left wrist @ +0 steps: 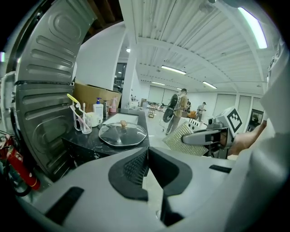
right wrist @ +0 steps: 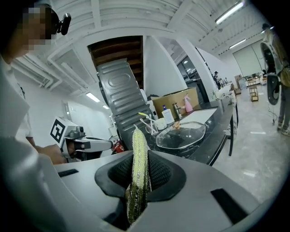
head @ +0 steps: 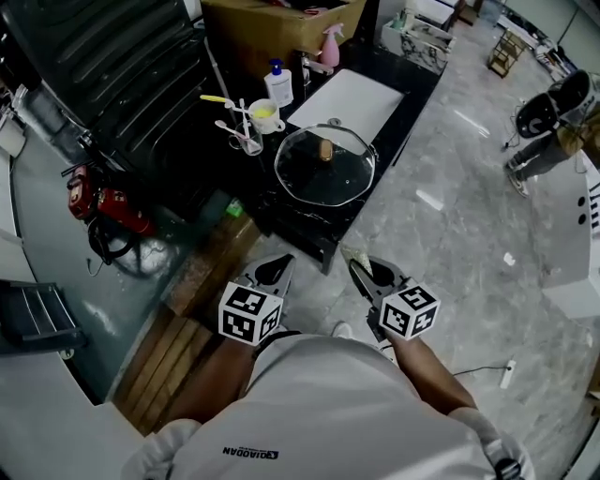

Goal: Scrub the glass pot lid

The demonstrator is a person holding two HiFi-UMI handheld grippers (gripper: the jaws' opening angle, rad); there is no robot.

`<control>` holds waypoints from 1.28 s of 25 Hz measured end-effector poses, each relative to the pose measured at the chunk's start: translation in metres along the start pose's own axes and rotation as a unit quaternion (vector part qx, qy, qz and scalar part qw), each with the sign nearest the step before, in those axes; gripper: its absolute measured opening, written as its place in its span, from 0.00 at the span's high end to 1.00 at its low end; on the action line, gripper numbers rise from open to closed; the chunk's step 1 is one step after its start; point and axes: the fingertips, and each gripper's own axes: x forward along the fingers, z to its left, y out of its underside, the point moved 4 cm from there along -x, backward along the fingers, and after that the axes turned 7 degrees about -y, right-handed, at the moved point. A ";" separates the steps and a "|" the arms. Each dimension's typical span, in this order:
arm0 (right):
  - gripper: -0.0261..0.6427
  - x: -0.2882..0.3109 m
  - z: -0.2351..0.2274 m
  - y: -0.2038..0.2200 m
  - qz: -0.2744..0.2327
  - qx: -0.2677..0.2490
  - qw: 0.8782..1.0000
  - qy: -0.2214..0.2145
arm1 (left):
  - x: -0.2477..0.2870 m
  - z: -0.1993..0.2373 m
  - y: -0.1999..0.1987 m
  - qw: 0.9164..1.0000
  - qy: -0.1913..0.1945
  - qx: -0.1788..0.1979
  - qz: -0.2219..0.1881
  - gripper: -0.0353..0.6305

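The glass pot lid (head: 325,167) with a brown knob lies flat on the black counter (head: 309,220), well ahead of both grippers. It also shows in the left gripper view as lid (left wrist: 123,133) and in the right gripper view as lid (right wrist: 181,134). My left gripper (head: 275,269) hangs in the air short of the counter, its jaws closed tip to tip on nothing (left wrist: 147,150). My right gripper (head: 361,270) is beside it at the same height. It is shut on a yellow-green scrub pad (right wrist: 138,172) that stands edge-up between the jaws.
Behind the lid stand a glass of utensils (head: 246,139), a white mug (head: 265,116), a soap bottle (head: 278,82), a pink spray bottle (head: 330,47) and a white board (head: 347,101). A cardboard box (head: 281,23) is behind. A red extinguisher (head: 103,202) and wooden slats (head: 178,328) lie left. A person (head: 553,131) stands far right.
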 end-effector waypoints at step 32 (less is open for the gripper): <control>0.83 0.012 0.028 0.008 -0.011 0.009 0.999 0.042 | -0.011 0.021 0.002 0.999 0.035 0.021 -0.002 0.92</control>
